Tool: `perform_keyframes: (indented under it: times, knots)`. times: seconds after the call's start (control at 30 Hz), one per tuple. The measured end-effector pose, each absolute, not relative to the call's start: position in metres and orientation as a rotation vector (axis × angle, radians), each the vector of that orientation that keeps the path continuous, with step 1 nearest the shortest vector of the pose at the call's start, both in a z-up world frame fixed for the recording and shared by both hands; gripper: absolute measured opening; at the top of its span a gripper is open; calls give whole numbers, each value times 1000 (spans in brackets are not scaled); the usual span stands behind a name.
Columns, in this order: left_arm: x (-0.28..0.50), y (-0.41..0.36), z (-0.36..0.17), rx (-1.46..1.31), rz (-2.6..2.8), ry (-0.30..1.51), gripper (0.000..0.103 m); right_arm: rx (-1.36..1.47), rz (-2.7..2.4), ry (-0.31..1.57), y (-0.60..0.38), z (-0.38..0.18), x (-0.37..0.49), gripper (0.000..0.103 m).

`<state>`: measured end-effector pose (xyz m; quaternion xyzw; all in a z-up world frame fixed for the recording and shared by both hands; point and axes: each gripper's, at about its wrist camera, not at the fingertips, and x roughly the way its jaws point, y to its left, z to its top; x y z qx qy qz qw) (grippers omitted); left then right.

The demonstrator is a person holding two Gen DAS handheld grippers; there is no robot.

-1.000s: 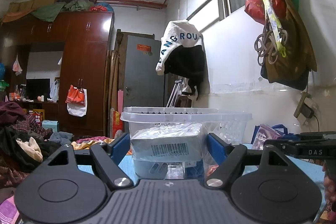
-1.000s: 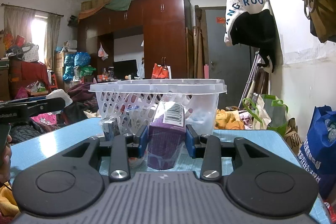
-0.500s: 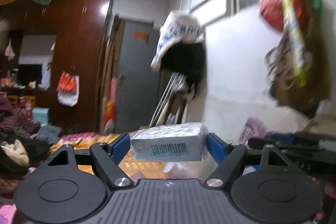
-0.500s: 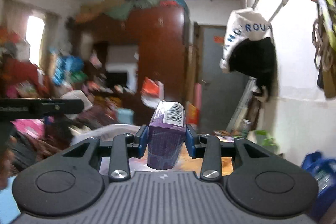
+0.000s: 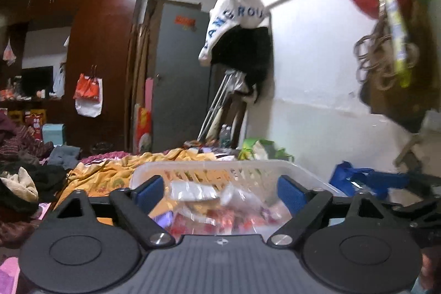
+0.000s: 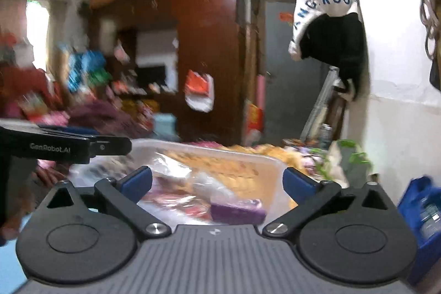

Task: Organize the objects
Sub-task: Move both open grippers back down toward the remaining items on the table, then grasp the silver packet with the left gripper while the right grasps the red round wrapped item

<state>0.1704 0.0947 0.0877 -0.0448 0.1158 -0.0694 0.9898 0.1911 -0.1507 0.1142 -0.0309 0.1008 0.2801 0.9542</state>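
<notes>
A white slotted plastic basket [image 5: 303, 170] stands just below and ahead of both grippers; its rim also shows in the right wrist view [image 6: 220, 152]. It holds several wrapped packets. A clear-wrapped white pack [image 5: 190, 190] lies in it under my left gripper [image 5: 220, 190], which is open and empty. A purple pack [image 6: 237, 210] lies in it under my right gripper [image 6: 217, 182], which is open and empty. The left gripper's body [image 6: 63, 148] shows at the left of the right wrist view.
A blue bag [image 6: 424, 211] stands right of the basket, also seen in the left wrist view [image 5: 355, 175]. Heaped clothes and a yellow cloth [image 5: 104, 170] lie behind. A wardrobe [image 5: 102, 59], a grey door and hanging bags on the right wall stand further off.
Both grippers rose over the basket and opened. The white pack dropped from the left gripper and the purple pack from the right gripper into the basket.
</notes>
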Motion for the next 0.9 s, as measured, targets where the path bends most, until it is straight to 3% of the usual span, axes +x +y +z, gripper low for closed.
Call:
perform_keyframes:
  times: [0.2,0.27,0.33,0.43,0.5,0.63,0.73,0.77,0.83,0.9]
  knots:
    - [132,104,36,-58,-110,368,97,-86,669,375,-137,69,177,103]
    - [135,113,22,-87,-109,414,94,-106,690,437,-124,54,181,97]
    - [145,115,16,-78,-109,449,89,-160,684,461,-110,45,184,77]
    - [151,111,8,-49,-112,489,84,-182,688,519,-98,35,193,57]
    - [151,107,4,-41,-134,504,84,-192,701,551,-93,30,199,57]
    - [156,98,-6,-20,-160,528,84,-200,698,551,-93,25,194,47]
    - [163,92,-10,-12,-155,549,84,-170,697,523,-111,28,185,47]
    - [165,92,-11,-12,-149,555,81,-149,694,512,-117,27,179,47]
    - [169,87,-13,6,-123,578,34,-108,688,488,-131,28,174,47]
    - [170,84,-15,29,-114,595,29,-71,681,466,-142,30,172,47]
